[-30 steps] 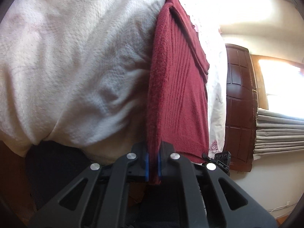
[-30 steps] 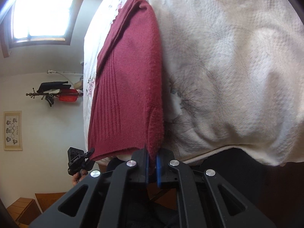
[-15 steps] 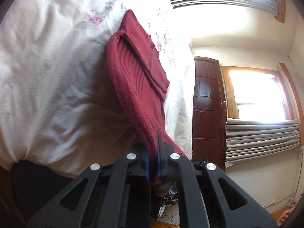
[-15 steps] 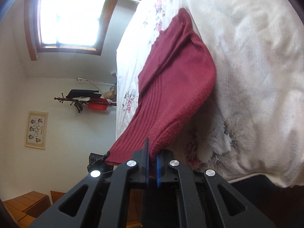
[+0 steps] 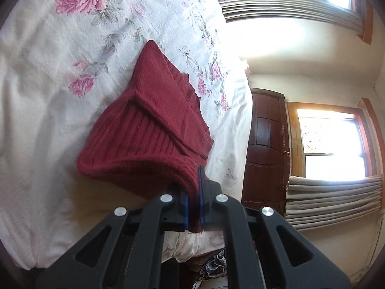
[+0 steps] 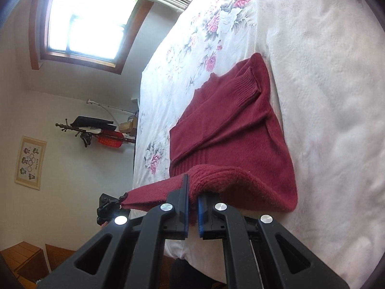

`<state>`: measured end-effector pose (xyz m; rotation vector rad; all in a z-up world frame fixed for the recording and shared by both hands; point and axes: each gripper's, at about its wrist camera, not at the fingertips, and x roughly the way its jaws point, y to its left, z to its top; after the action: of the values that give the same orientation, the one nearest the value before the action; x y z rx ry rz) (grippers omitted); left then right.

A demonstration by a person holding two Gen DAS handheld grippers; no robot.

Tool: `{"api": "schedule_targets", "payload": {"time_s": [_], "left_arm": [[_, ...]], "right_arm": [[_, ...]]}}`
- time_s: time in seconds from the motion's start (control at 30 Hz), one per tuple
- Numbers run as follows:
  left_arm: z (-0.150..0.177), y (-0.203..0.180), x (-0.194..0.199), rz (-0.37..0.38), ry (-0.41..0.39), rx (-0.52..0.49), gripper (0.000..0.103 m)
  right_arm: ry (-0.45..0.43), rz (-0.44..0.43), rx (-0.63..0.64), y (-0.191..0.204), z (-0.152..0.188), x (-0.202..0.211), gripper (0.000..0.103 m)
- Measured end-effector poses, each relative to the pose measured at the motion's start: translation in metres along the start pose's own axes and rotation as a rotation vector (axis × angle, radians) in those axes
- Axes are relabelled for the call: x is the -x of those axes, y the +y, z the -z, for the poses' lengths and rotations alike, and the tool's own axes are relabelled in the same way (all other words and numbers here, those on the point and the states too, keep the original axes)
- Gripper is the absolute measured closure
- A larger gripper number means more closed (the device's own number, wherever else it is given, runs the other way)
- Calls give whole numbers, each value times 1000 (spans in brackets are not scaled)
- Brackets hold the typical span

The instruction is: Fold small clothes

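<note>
A dark red knitted sweater (image 5: pixel 154 130) lay on a bed covered by a white bedspread (image 5: pixel 48 96) printed with pink roses. Its sleeves were folded in over the body, one ribbed cuff (image 6: pixel 245 86) resting near the far end of the garment. The near hem was raised off the bed and curled over toward the rest of the sweater, forming a rounded roll along the lifted edge.

The left gripper (image 5: pixel 194 207) had its fingers (image 5: pixel 184 213) clamped on one corner of that hem, the red knit pinched between the blue pads with a little fabric hanging below them. The right gripper (image 6: pixel 192 210) held the other corner; its fingers (image 6: pixel 184 216) were nearly together with a thin strip of knit caught between the pads. From the right wrist view, the lifted hem stretched away to the left, where the tip of the left gripper showed at its far corner.

Beyond the bed stood a dark wooden door (image 5: pixel 267 149), a bright window (image 6: pixel 91 21), a coat rack (image 6: pixel 96 132) and a framed picture (image 6: pixel 30 162) on the wall.
</note>
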<state>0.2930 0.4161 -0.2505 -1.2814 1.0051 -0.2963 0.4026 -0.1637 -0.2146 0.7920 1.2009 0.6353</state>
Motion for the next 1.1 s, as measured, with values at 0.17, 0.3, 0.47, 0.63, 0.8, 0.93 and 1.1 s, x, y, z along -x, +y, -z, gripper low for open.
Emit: {"api": "schedule_targets", "payload": {"time_s": [0.17,0.3,0.47,0.63,0.8,0.93,1.1], "left_arm": [[-57,1,-42,-54,6,23,99],[-94,13,-76,-115,20,44,99],[-125,39,-111,-184,20,90,98],[-140,54,-121,-185,-6,123,85],[-137,28,-101,-190,-60,-59,60],[-135,15,-95,-301,-56,-205,50],[-135,26,-114,-386,40,-252,49]], "right_arm": [[26,64,-15,-13,-54,-39,98],[59,106,-51,-33,-89,-74,98],[104,169,-71,-59,-116,-114,96],[73,173,-69,-69,-132,-115,68],[41,169,23,-56,-138,-95,68],[58,252,112,-51,-132,-100,67],[98,369,194,-60,-119,-129,51]]}}
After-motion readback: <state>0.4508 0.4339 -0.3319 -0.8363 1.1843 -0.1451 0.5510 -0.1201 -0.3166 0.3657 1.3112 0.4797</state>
